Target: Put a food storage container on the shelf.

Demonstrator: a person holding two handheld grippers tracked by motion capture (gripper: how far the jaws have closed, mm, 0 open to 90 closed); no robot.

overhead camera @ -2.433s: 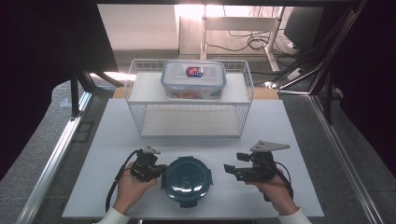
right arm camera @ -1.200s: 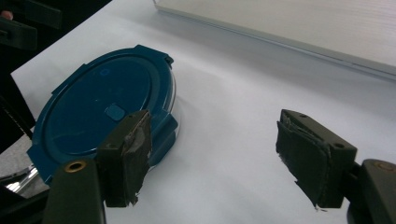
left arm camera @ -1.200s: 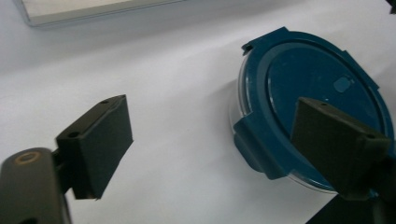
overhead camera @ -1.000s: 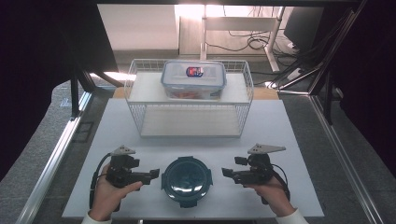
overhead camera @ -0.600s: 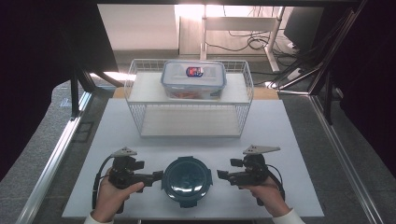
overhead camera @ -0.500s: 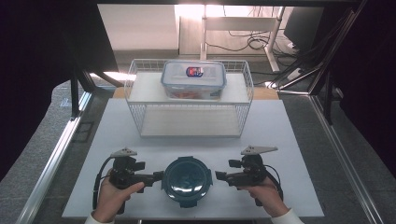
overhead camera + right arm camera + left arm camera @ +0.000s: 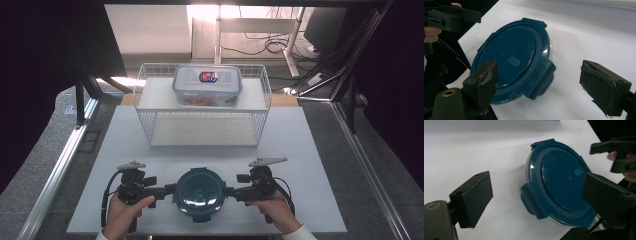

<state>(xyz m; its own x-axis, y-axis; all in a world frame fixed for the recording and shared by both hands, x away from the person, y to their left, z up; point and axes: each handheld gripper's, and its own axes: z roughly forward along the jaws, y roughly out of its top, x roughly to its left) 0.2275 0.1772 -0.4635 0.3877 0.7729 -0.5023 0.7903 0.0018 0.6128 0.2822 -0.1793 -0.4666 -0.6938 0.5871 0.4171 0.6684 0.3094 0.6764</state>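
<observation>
On the counter (image 7: 310, 150) a blue tub (image 7: 200, 187) sits between the left gripper (image 7: 167, 189) and right gripper (image 7: 231, 190), whose jaws are spread wide at its side clips, probably to grip it from both sides.

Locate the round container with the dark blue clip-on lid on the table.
In the high view, the round container with the dark blue clip-on lid sits near the white table's front edge, between the left tool and right tool.

Round container (image 7: 200, 192): dark blue lid over clear base. Table (image 7: 310, 150): plain white. Wire basket (image 7: 150, 120): white. Box (image 7: 207, 85) on basket: clear, blue-rimmed lid, red-blue label. Gripper jaws: black.
</observation>
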